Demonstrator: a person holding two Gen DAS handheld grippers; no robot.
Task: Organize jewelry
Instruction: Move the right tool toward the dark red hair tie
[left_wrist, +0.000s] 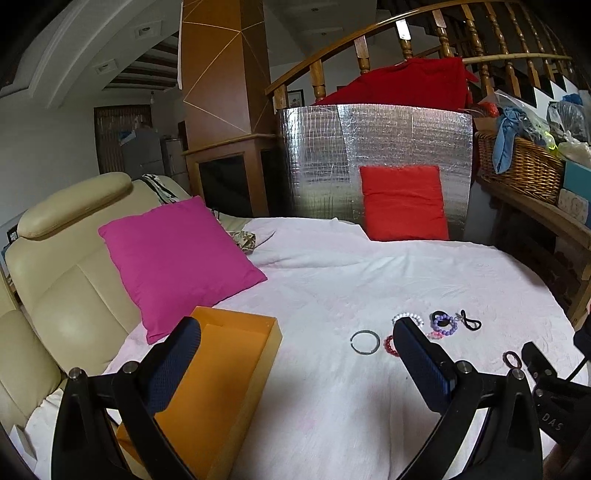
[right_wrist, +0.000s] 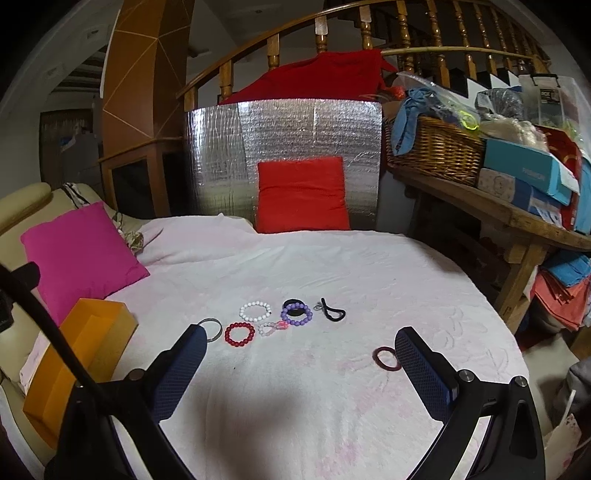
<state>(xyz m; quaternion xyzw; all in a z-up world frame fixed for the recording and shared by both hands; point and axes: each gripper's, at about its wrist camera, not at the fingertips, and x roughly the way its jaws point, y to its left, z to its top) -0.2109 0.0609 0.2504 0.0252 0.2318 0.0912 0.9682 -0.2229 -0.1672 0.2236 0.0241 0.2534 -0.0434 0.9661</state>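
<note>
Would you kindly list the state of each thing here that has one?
Left claw: open, empty.
Right claw: open, empty.
Orange rectangular box: open, lidless.
Red beaded bracelet: flat on the white blanket.
Silver metal bangle: flat, outside box.

free: bare blanket (right_wrist: 295, 387) before bracelets (right_wrist: 258, 321) | obstacle: orange box (right_wrist: 92, 332) left, probably open-topped

A soft, matt white fleece blanket (right_wrist: 332, 266) carries a glossy red bead bracelet (right_wrist: 239, 334), a thin shiny metal ring (left_wrist: 365, 342) and a matt orange cardboard box (left_wrist: 236, 354). Behind stands a crinkled, reflective silver foil panel (right_wrist: 280, 147) and a rough woven wicker basket (right_wrist: 436, 151).
</note>
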